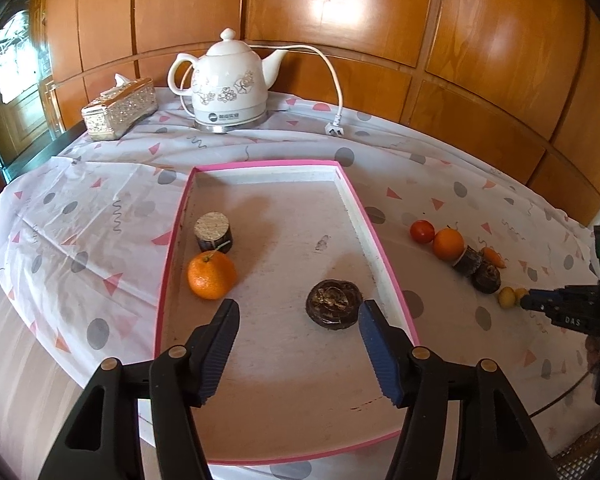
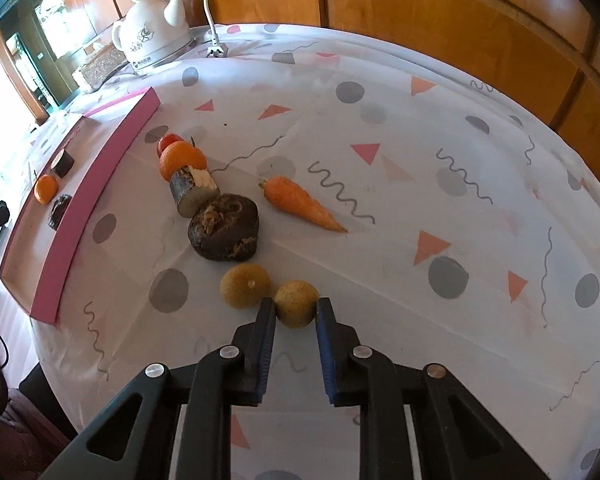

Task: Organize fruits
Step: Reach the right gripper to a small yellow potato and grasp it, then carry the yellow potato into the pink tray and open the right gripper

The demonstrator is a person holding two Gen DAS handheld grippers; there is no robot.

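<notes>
A pink-rimmed tray [image 1: 260, 165] lies on the patterned cloth. In it are an orange [image 1: 211, 275], a short cut cylinder [image 1: 214, 232] and a dark round fruit [image 1: 333, 306]. My left gripper [image 1: 300, 307] hangs open over the tray's near part, with the dark fruit just inside its right finger and untouched. Right of the tray runs a row: a tomato [image 2: 168, 142], an orange [image 2: 182, 160], a cut stem piece [image 2: 194, 192], a dark round fruit [image 2: 224, 226], a carrot [image 2: 302, 202] and a small yellow-brown fruit [image 2: 245, 286]. My right gripper [image 2: 295, 305] is shut on a second small yellow-brown fruit [image 2: 296, 314], which rests on the cloth.
A white floral kettle [image 1: 230, 84] with its cord and plug [image 1: 334, 130] stands at the back of the table, and a glittery tissue box [image 1: 120, 108] sits to its left. Wooden wall panels rise behind. The round table's edge drops off at the left and near sides.
</notes>
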